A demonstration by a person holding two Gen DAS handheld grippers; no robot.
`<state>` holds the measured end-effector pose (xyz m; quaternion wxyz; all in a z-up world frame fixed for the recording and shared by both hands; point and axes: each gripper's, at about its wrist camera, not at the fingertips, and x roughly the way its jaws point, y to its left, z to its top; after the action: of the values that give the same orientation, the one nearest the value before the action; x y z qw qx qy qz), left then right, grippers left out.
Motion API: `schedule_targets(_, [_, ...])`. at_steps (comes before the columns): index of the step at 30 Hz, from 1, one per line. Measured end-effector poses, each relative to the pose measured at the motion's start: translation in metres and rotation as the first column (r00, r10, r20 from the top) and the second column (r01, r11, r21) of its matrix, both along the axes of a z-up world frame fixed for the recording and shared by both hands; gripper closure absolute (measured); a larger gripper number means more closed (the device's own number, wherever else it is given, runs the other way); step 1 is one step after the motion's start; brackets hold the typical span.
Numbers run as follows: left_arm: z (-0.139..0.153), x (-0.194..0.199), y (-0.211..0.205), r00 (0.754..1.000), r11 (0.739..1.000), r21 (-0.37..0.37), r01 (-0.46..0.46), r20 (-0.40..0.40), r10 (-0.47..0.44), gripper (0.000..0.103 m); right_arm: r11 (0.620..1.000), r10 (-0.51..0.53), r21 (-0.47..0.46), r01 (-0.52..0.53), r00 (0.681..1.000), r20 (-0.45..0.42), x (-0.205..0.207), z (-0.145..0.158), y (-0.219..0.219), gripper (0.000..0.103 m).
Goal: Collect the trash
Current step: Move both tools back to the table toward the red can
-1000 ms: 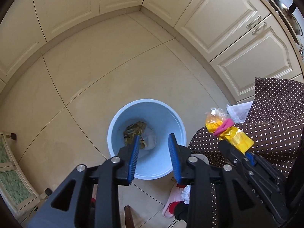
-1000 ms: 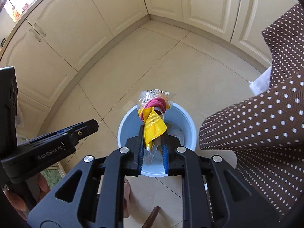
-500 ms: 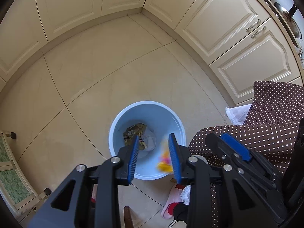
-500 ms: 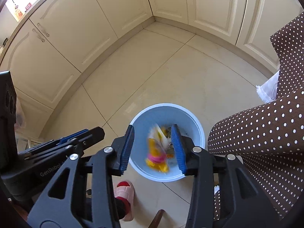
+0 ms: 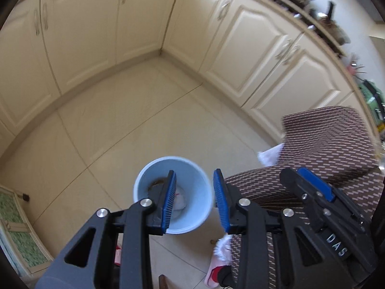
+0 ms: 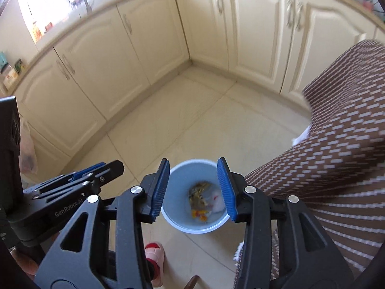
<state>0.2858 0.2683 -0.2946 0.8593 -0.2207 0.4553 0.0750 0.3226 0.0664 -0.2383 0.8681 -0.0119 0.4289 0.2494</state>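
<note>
- The right gripper (image 6: pixel 191 189) is nearest in its own view, pointing steeply down at the floor; its jaws have just been opening, and they stand parted with nothing between the blue pads.
- The left gripper (image 5: pixel 195 198) also points steeply down, its jaws parted and gripping nothing.
- In the right wrist view the left gripper shows at the lower left, beside the right one and apart from it.
- A pink slipper (image 6: pixel 155 257) on a foot shows on the tiles just under the right gripper's left arm.
- A brown dotted cloth (image 6: pixel 336 168) fills the right side of both views, close beside the grippers.
- The blue bin (image 6: pixel 178 185) stands on the cream tiled floor (image 6: pixel 192 120), below both grippers and well apart from them; seen from the right wrist, it sits framed in the gap between the pads.
- The yellow and pink wrapper (image 6: pixel 199 214) lies at the bottom of the bin, next to a brownish wrapper (image 6: pixel 198 192) and a white crumpled piece (image 6: pixel 216 203).
- From the left wrist the bin's contents are mostly hidden behind the left finger; only white and a bit of brown show.
- Farthest off, cream cabinet doors (image 5: pixel 252 48) run around the corner of the room.
</note>
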Motion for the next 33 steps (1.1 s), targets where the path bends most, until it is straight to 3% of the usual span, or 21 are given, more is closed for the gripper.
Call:
schedule_targets(5, [0.063, -0.023, -0.046, 0.992, 0.997, 0.046, 0.06, 0.11, -0.064, 0.068, 0.996, -0.063, 0.068, 0.055, 0.991, 0.118, -0.031, 0.061, -0.059, 0.06])
schedule_targets(9, [0.112, -0.039, -0.101, 0.969, 0.986, 0.099, 0.137, 0.194, -0.154, 0.066, 0.986, -0.145, 0.113, 0.123, 0.967, 0.209, -0.057, 0.104, -0.119, 0.058])
schedule_targets(14, [0.153, -0.043, -0.173, 0.926, 0.958, 0.14, 0.251, 0.254, -0.28, 0.062, 0.958, -0.278, 0.148, 0.245, 0.919, 0.28, -0.085, 0.138, -0.194, 0.056])
schedule_targets(17, [0.17, -0.04, -0.225, 0.89, 0.927, 0.176, 0.331, 0.27, -0.368, 0.057, 0.923, -0.382, 0.178, 0.342, 0.875, 0.298, -0.097, 0.149, -0.251, 0.055])
schedule_targets(23, [0.172, -0.034, -0.296, 0.837, 0.87, 0.207, 0.447, 0.245, -0.489, 0.05, 0.825, -0.562, 0.222, 0.52, 0.795, 0.227, -0.101, 0.139, -0.345, 0.052])
schedule_targets(27, [0.163, -0.014, -0.323, 0.84, 0.867, 0.186, 0.463, 0.219, -0.496, 0.048, 0.755, -0.64, 0.276, 0.595, 0.761, 0.108, -0.084, 0.117, -0.398, 0.05])
schedule_targets(33, [0.158, 0.011, -0.337, 0.855, 0.876, 0.181, 0.448, 0.2, -0.478, 0.047, 0.69, -0.667, 0.359, 0.629, 0.745, -0.024, -0.048, 0.099, -0.438, 0.048])
